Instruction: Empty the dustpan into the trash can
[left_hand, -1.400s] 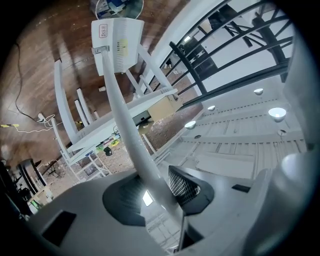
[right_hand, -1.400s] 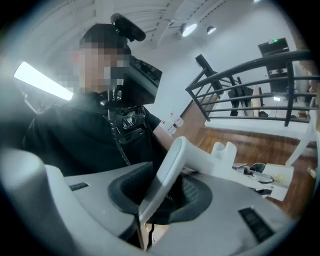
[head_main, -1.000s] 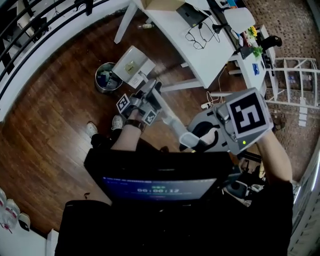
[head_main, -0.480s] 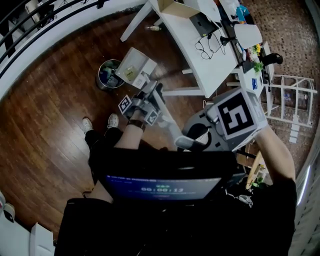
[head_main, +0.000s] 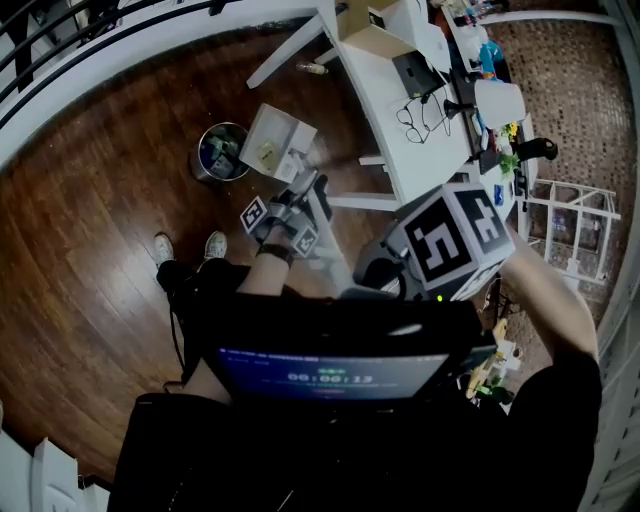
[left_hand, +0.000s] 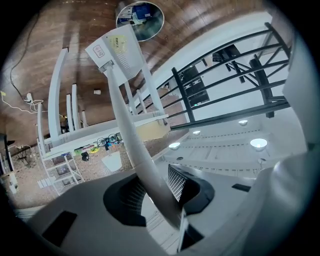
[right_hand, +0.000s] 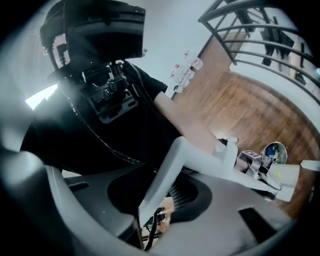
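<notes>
Dustpan (head_main: 278, 142), a white long-handled one with a yellowish label on its pan, hangs at the far end of its handle (left_hand: 131, 140), just beside the trash can (head_main: 220, 152) on the side facing the white table (head_main: 400, 140). We cannot tell whether the pan touches the can's rim or rests on the floor. The can is a round metal bin on the wooden floor (head_main: 90, 200), with blue and pale rubbish showing inside. We hold the dustpan at two places. Our left gripper (left_hand: 159, 192) is clenched on the straight shaft nearer the can, the pale tube pinched between its ribbed pads. Our right gripper (right_hand: 159, 197) is clenched on the bent grip end of the same handle, farther from the can and close to our chest. A dark screen (head_main: 330, 370) showing a timer is strapped there, and it hides the lower part of the right gripper in the head view. Two white shoes (head_main: 213, 243) stand on the floor near the can, on our side of it. Beyond the dustpan from the can, the table's slanted leg (head_main: 285, 48) and low crossbar (head_main: 362, 202) stand close to the handle. On the table lie a cardboard box (head_main: 365, 30) and a looped black cable (head_main: 420, 118). A white wire rack (head_main: 570, 230) stands well apart from the can, past the table, and a black railing (head_main: 60, 25) curves behind the can.
</notes>
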